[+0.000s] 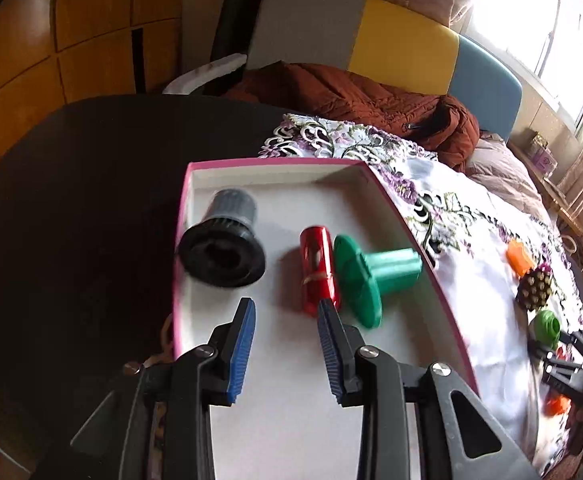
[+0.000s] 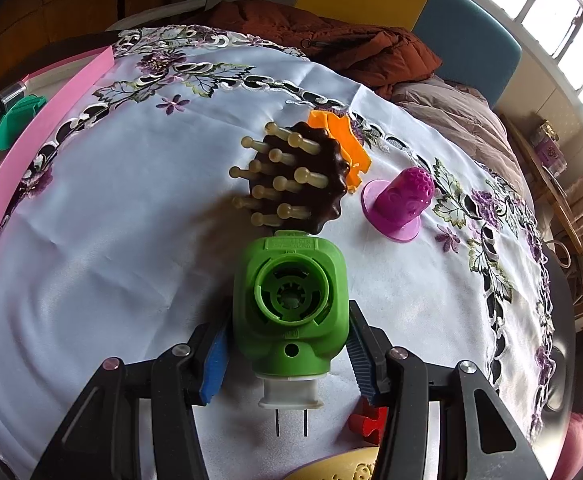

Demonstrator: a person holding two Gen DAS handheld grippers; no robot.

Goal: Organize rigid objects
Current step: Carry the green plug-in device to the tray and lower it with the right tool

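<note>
A shallow white box with a pink rim [image 1: 275, 162] holds a black and grey filter [image 1: 223, 240], a red cylinder [image 1: 318, 268] and a green flanged piece [image 1: 371, 276], all lying on their sides. Above the box's near part, my left gripper [image 1: 285, 306] is open with nothing between its blue pads; its right fingertip stands just in front of the red cylinder. My right gripper [image 2: 289, 320] is shut on a green plug-in device [image 2: 291, 300] that rests on the flowered cloth, prongs toward the camera.
Beyond the green device on the cloth lie a brown pegged brush [image 2: 295, 176], an orange piece [image 2: 343, 136] and a purple cone [image 2: 401, 200]. A red piece [image 2: 369, 426] sits under the right finger. The box's pink wall [image 2: 31, 152] is far left. A brown jacket [image 1: 371, 96] lies behind.
</note>
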